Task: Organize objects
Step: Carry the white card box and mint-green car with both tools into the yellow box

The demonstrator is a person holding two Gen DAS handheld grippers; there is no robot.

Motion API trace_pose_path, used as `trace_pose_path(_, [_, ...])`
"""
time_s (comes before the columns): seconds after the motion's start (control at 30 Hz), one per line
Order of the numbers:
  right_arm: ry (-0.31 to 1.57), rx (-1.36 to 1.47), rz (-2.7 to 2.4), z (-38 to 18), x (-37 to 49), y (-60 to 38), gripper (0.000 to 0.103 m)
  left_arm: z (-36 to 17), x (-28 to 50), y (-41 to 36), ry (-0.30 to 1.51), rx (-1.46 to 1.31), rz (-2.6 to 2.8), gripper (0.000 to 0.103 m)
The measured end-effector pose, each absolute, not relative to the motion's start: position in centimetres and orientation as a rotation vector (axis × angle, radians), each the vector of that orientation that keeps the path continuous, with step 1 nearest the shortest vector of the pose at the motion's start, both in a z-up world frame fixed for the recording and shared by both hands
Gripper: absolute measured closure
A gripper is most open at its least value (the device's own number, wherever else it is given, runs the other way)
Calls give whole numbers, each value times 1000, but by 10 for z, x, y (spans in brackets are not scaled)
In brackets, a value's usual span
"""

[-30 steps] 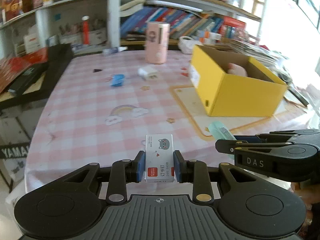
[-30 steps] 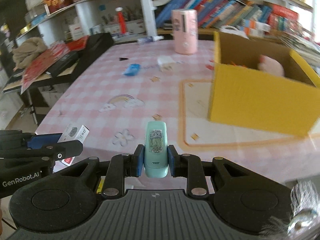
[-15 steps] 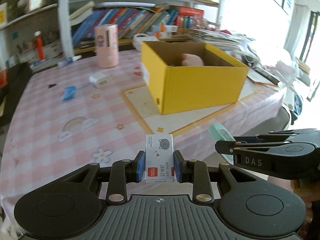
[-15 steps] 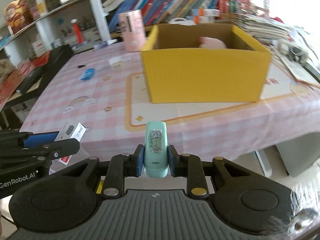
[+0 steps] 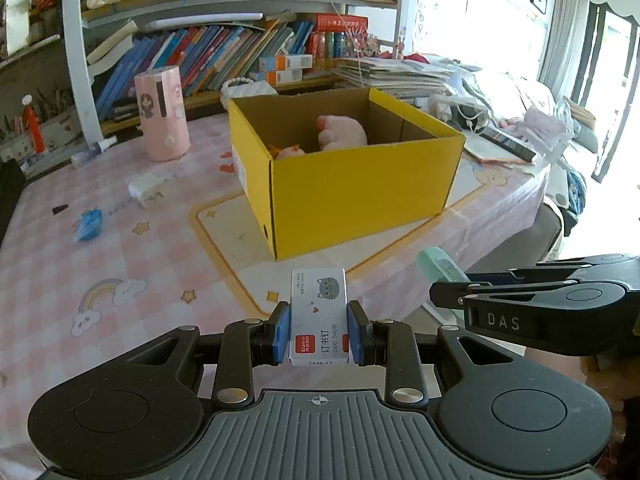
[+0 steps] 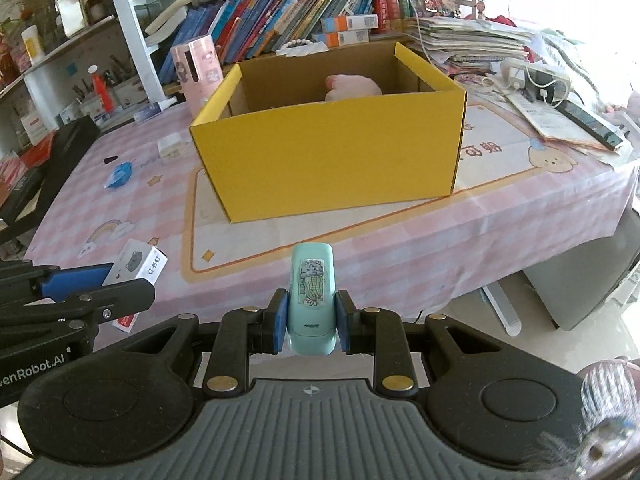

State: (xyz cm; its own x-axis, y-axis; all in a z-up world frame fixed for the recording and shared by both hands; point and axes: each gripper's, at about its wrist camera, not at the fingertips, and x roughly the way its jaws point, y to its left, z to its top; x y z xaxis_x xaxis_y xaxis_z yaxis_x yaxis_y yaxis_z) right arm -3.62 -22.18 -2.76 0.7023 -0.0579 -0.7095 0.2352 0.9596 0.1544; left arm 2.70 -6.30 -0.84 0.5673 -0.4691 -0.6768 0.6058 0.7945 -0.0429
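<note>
The open yellow cardboard box (image 6: 332,148) on the counter (image 6: 500,216) with the pink checked cloth is the landmark here, and both carried items hang short of its near wall, off the counter's front edge. The left gripper (image 5: 319,330) has its jaws pinching a small white staple box with a grey cat print (image 5: 319,318). The right gripper (image 6: 311,318) has its jaws pinching a mint-green mini stapler with a cartoon sticker (image 6: 311,300), held upright. Inside the yellow box, toward its far wall, lies a pink plush toy (image 5: 342,132). Left of the box, a white charger plug (image 5: 145,186) and a small blue item (image 5: 89,224) lie loose, with a pink cylindrical container (image 5: 163,114) standing beyond them.

The step in hand looks like the carry toward the box. Next, each item needs lifting above the near rim and over the opening before the jaws spread; releasing short would probably drop it on the counter or floor.
</note>
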Motion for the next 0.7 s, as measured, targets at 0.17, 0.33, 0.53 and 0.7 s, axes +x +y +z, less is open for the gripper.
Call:
trace_pose_path(0.17, [758, 244, -182, -24, -31, -236, 80, -3, 33, -75, 688, 208, -647, 75])
trace_pose_path(0.33, [705, 228, -198, -14, -22, -249, 80, 6, 40, -92, 622, 216, -653, 75])
trace_pose_path(0.53, [620, 198, -212, 5, -4, -273, 80, 21, 59, -111, 542, 206, -640, 75])
trace_pose_path(0.7, [561, 180, -210, 19, 18, -297, 80, 27, 80, -131, 510, 203, -625, 75])
